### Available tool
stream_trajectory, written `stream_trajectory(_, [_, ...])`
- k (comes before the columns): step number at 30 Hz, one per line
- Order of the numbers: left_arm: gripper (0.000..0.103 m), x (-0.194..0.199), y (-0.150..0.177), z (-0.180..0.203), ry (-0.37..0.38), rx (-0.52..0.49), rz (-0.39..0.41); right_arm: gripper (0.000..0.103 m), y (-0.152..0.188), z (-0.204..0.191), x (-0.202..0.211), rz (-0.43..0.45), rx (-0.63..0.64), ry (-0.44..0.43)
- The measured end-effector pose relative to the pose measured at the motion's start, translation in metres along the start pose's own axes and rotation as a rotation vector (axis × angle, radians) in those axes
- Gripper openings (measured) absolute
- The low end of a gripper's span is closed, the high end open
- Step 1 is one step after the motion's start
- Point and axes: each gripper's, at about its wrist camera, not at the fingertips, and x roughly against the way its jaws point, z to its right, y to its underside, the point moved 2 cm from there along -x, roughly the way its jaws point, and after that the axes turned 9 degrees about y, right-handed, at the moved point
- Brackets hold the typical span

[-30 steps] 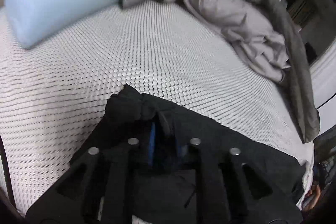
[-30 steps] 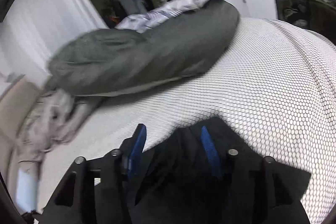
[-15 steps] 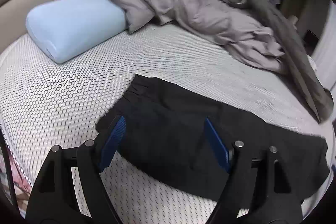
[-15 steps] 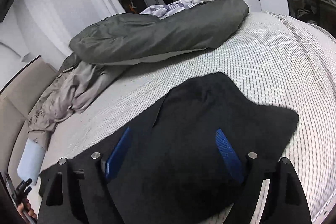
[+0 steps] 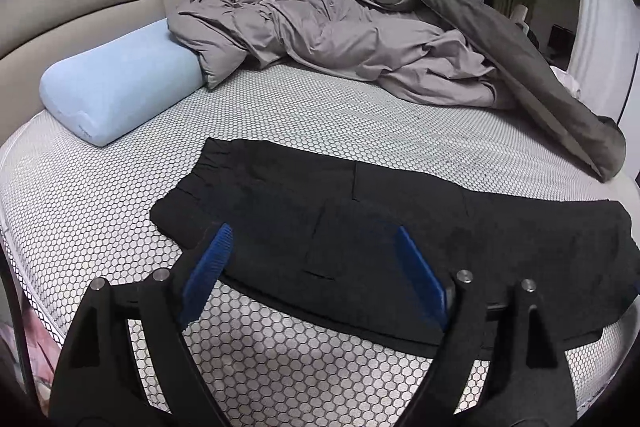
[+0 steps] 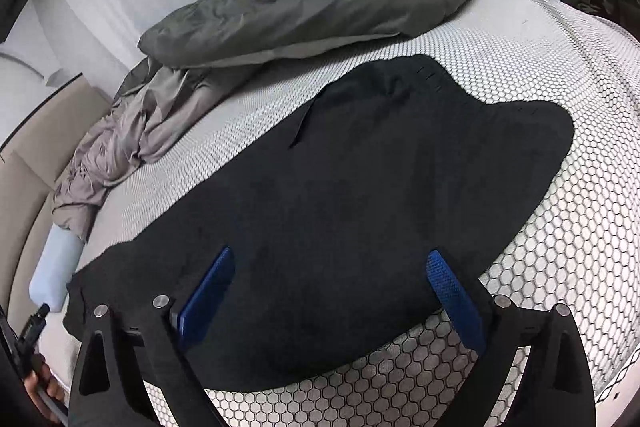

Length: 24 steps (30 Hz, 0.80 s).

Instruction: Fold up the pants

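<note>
Both grippers (image 5: 312,255) (image 6: 332,275), jaws just opened, angle down over flat pants (image 5: 400,227)

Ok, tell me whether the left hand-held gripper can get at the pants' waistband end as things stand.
Probably yes: the left hand-held gripper is open just above the black pants, and nothing covers the waistband end.

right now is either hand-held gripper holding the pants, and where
Nothing is held. The left hand-held gripper and the right hand-held gripper have both just opened, and their jaws stand wide above the black pants lying flat on the bed.
</note>
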Motion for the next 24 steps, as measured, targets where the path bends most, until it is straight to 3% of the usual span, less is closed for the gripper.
stream_trajectory(6, [0.086, -0.005, 0.001, 0.008, 0.013, -0.016, -0.011, 0.1, 0.007, -0.005, -0.002, -0.001, 0.032, -0.006])
stream_trajectory(8, [0.089, -0.007, 0.002, 0.008, 0.026, -0.011, -0.016, 0.101, 0.009, -0.006, -0.001, -0.008, 0.048, -0.007])
stream_trajectory(10, [0.101, -0.01, 0.006, 0.007, 0.049, 0.0, -0.025, 0.101, 0.009, -0.007, 0.0, -0.013, 0.061, -0.004])
stream_trajectory(12, [0.102, -0.016, 0.012, 0.006, 0.069, 0.024, -0.038, 0.101, 0.011, -0.004, 0.003, -0.012, 0.057, -0.009])
stream_trajectory(16, [0.102, -0.032, 0.024, 0.007, 0.098, 0.05, -0.108, 0.102, 0.017, 0.017, 0.011, -0.022, -0.011, -0.024])
stream_trajectory(21, [0.102, -0.049, 0.038, 0.001, 0.231, 0.185, -0.198, 0.102, 0.014, 0.053, 0.001, -0.08, -0.169, -0.106])
stream_trajectory(23, [0.099, -0.059, 0.044, -0.004, 0.272, 0.253, -0.239, 0.101, 0.009, 0.068, -0.012, -0.098, -0.256, -0.144])
stream_trajectory(24, [0.092, -0.063, 0.047, -0.005, 0.279, 0.277, -0.255, 0.101, 0.004, 0.072, -0.017, -0.089, -0.292, -0.156])
